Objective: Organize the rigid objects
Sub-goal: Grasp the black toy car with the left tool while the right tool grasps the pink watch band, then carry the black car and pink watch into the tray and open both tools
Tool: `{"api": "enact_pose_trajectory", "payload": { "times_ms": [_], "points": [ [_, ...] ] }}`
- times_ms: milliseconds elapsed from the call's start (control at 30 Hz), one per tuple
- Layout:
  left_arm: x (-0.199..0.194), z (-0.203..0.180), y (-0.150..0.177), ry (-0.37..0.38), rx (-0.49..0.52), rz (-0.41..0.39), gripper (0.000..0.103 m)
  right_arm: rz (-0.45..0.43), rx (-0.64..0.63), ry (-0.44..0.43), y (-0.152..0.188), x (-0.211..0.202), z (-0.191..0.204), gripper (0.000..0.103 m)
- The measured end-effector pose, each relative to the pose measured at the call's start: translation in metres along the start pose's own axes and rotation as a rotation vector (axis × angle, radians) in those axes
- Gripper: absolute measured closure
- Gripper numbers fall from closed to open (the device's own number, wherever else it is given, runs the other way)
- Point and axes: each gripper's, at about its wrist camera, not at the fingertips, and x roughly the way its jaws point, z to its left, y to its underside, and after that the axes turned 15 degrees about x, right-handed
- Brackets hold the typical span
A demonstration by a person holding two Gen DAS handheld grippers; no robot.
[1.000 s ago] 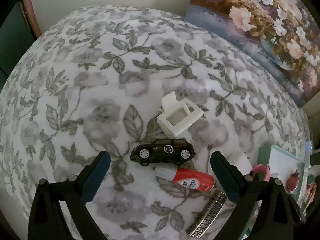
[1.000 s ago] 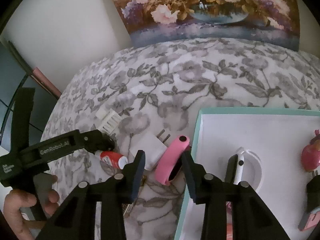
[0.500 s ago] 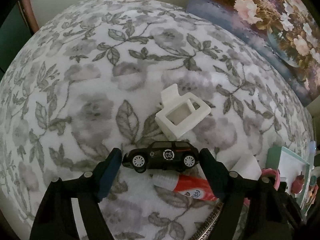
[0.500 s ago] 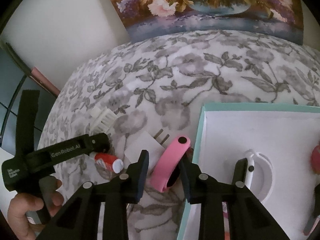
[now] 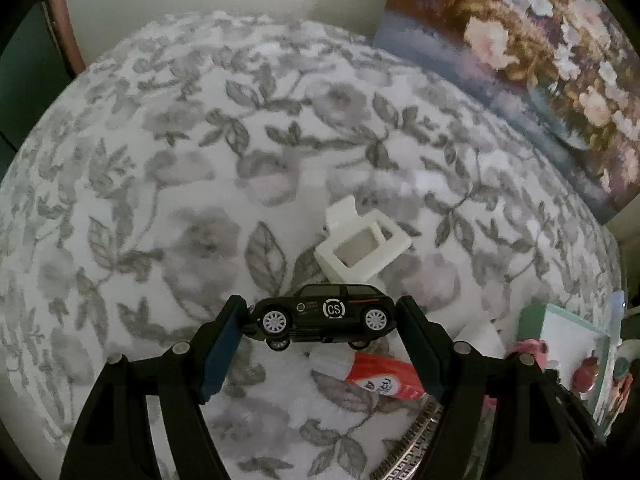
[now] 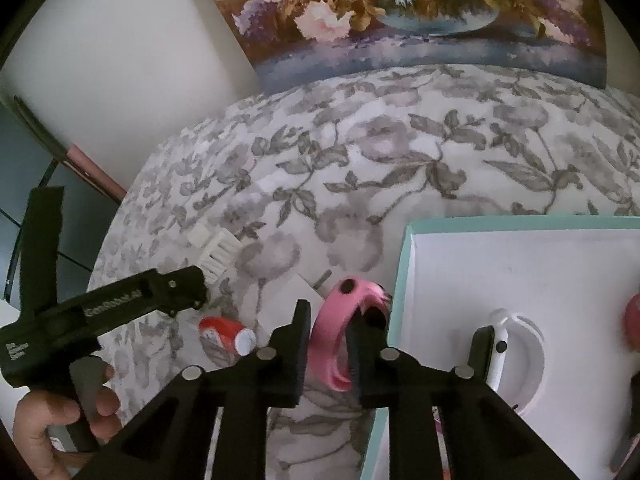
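Note:
My left gripper is shut on a black toy car, one finger at each end, and the car looks lifted slightly off the flowered cloth. My right gripper is shut on a pink band and holds it beside the left wall of the teal-rimmed white tray. The left gripper's body shows in the right wrist view, held by a hand.
A white plastic frame lies just beyond the car. A red-and-white tube lies under it and also shows in the right wrist view. A white charger, a patterned bar, a white smartwatch in the tray.
My left gripper moved forward and closed on the toy car, raising it a little. My right gripper closed tighter on the pink band and lifted it toward the tray's edge.

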Motion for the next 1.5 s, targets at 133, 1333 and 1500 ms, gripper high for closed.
{"api": "enact_pose_trajectory", "payload": {
  "times_ms": [133, 1333, 1500],
  "points": [
    [-0.022, 0.002, -0.003, -0.016, -0.005, -0.039, 0.026, -0.01, 0.011, -0.023, -0.003, -0.01, 0.0, 0.088],
    [-0.11, -0.136, -0.011, -0.01, 0.225, -0.229, 0.026, -0.185, 0.088, -0.035, -0.042, -0.119, -0.065, 0.089],
    [-0.096, -0.156, -0.008, 0.011, 0.261, -0.191, 0.026, -0.18, 0.109, -0.015, -0.043, -0.121, -0.08, 0.089]
  ]
}}
